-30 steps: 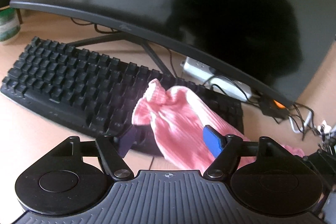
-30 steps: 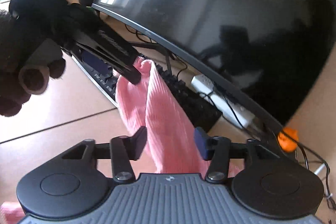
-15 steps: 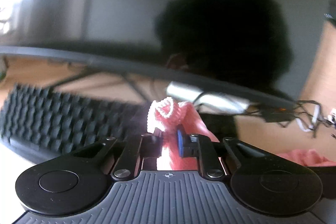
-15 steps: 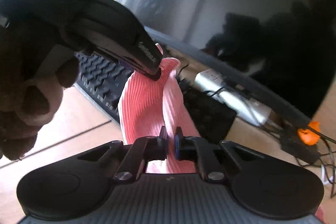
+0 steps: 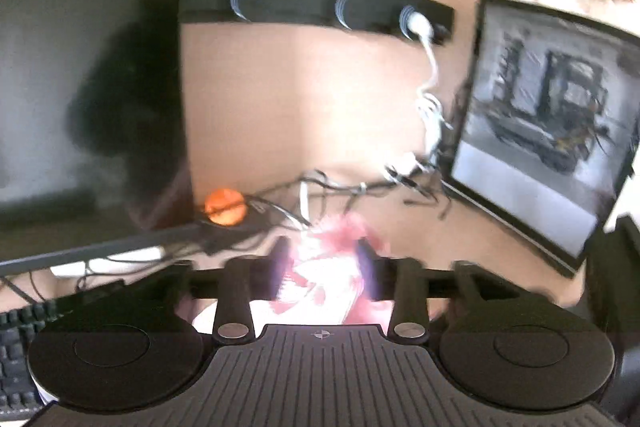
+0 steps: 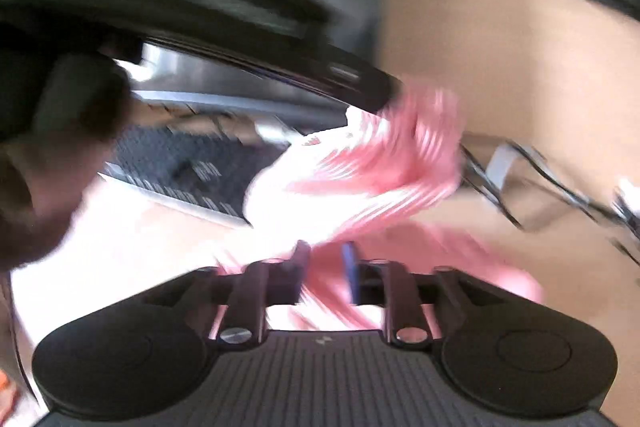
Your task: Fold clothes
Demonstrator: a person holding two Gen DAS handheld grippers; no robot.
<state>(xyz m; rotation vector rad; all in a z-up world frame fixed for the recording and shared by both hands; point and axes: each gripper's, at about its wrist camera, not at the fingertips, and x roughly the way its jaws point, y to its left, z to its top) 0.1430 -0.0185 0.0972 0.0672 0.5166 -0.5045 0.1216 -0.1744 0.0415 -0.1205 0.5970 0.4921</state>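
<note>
Nearest in each wrist view is the gripper itself, and between both pairs of jaws lies the same thing: a pink ribbed garment [image 6: 360,171], light, limp and stretchy by the look of it, so it should drape and sag from wherever it is pinched and slide on the desk rather than hold a crease by itself. In my judgement the best holds are at the hems or corners, well apart, so the cloth hangs flat between two grips. The right gripper [image 6: 325,269] has its jaws a modest way apart and opening, with pink cloth running between them; the blur hides whether the pads press on it. The left gripper [image 5: 325,261] stands wider, also opening, with a bunched end of the garment between its jaws and seemingly loose there. Just beyond the right gripper the cloth spreads up and over the near end of the keyboard [image 6: 188,163], which sits on the desk [image 6: 120,239]. Above the keyboard the left gripper's dark body reaches in to the garment's top edge. Beyond the keyboard are tangled cables [image 5: 340,187], an orange knob [image 5: 225,211] and a monitor [image 5: 544,115].
</note>
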